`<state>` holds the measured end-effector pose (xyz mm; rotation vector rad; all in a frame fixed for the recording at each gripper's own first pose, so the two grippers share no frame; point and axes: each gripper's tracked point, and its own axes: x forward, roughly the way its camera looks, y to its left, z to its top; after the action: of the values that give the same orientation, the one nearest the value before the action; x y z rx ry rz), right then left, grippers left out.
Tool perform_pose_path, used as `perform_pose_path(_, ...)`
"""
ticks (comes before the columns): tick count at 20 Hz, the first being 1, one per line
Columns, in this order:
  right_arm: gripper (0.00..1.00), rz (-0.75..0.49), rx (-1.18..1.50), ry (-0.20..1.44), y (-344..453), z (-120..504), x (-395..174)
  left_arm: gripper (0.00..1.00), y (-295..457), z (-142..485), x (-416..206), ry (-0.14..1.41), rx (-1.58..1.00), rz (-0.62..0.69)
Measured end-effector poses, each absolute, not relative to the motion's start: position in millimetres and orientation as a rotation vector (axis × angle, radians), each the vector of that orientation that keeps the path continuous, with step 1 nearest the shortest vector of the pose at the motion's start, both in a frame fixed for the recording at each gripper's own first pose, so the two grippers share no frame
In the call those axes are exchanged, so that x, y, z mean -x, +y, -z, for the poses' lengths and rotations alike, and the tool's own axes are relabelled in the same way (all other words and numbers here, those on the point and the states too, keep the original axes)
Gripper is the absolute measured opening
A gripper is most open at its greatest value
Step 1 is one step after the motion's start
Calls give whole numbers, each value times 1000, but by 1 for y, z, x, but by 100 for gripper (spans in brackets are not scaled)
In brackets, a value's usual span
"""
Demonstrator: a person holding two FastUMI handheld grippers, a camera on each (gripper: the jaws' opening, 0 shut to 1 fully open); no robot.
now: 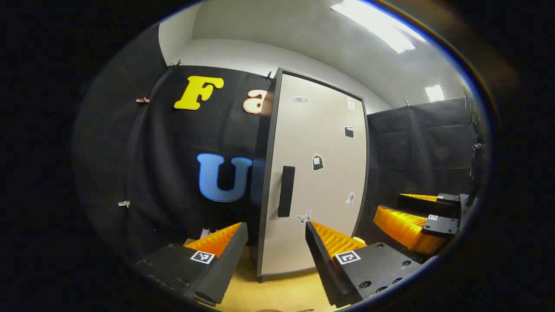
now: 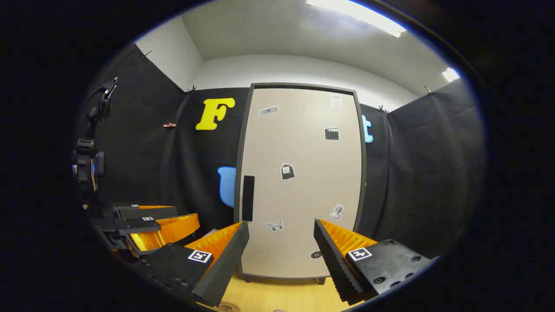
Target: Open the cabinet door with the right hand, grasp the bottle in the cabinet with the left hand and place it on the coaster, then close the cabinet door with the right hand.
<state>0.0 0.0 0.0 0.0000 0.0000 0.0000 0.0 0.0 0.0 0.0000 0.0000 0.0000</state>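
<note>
The cabinet door (image 2: 299, 182) is standing closed, so the opening step is not yet begun. The right gripper (image 2: 282, 255) and left gripper (image 1: 277, 251) are both hovering wide open, holding nothing. Next, the right one is needing to reach the black handle (image 2: 248, 198). The bottle is presumably hiding inside.

surface: light wooden tabletop (image 2: 277, 297) | on it: tall beige cabinet (image 2: 299, 182), door shut, standing on short feet

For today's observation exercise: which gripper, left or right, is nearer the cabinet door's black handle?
Hard to call; both are short of it, open. The handle sits between the left gripper's fingers; it lies above the right gripper's left finger.
</note>
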Motion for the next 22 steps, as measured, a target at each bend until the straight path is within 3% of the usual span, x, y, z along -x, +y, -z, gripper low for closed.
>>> perform_pose_path(22,98,24,-60,28,0,3,0,85,3,-5,10,-12,-20,12)
